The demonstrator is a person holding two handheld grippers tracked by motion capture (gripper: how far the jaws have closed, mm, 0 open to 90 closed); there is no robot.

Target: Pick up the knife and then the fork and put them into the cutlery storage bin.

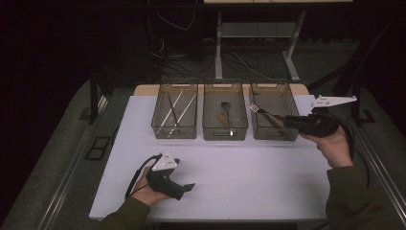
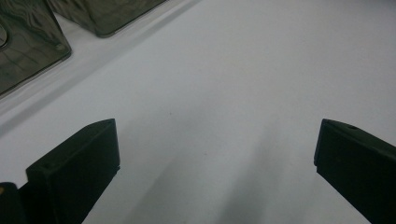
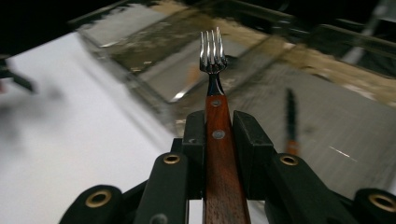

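Observation:
A fork (image 1: 261, 111) with a wooden handle and steel tines (image 3: 212, 51) hangs level over the right clear bin (image 1: 268, 135). My right gripper (image 1: 289, 120) is shut on its handle (image 3: 219, 140), and the tines point out beyond the jaws. In the right gripper view a wooden-handled knife (image 3: 290, 116) lies in the bin below. My left gripper (image 1: 184, 189) rests at the front left of the white table (image 1: 239, 167). Its jaws stand wide open (image 2: 215, 158) over bare table, with nothing between them.
Three clear bins stand in a row at the back of the table. The left bin (image 1: 175, 132) holds chopsticks (image 1: 177, 108) and the middle bin (image 1: 225, 135) a spoon (image 1: 225, 108). Dark floor, cables and a desk frame lie beyond the table.

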